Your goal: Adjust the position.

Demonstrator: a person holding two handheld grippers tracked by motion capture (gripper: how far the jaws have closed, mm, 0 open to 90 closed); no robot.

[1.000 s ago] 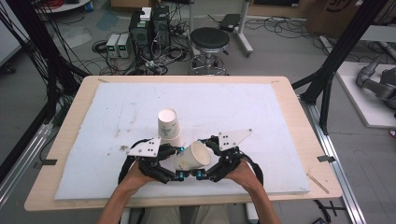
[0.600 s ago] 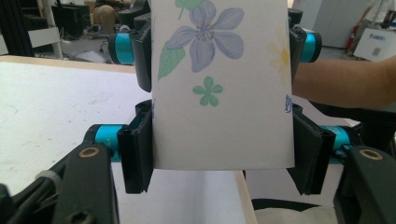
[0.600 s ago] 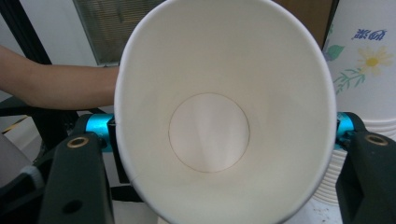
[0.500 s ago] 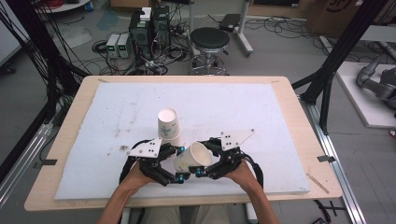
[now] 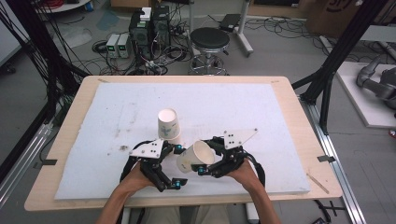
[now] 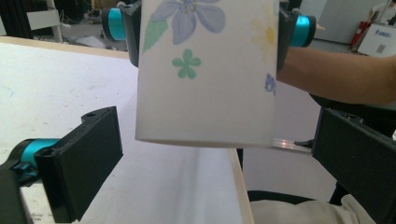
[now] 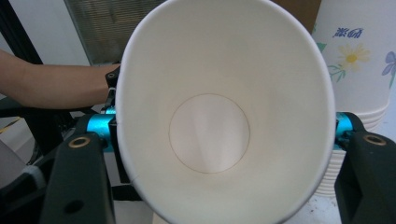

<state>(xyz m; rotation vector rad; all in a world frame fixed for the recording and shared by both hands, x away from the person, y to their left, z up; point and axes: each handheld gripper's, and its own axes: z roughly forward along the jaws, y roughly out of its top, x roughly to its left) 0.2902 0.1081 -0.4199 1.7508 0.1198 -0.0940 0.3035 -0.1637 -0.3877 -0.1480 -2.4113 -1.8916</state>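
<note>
right gripper (image 5: 209,161): clamps paper cup (image 5: 195,156) | left gripper (image 5: 176,166): spread wide, just opening

Lighting was even and bright, shadows soft; the high view looked slightly soft, the near paper cup (image 6: 205,74) blurred.

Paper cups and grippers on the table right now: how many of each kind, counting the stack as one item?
Single paper cup, shut in the right gripper: 1
Stack of paper cups, standing on the white mat: 1
Grippers, the left gripper open, the right shut: 2
Total: 4
</note>
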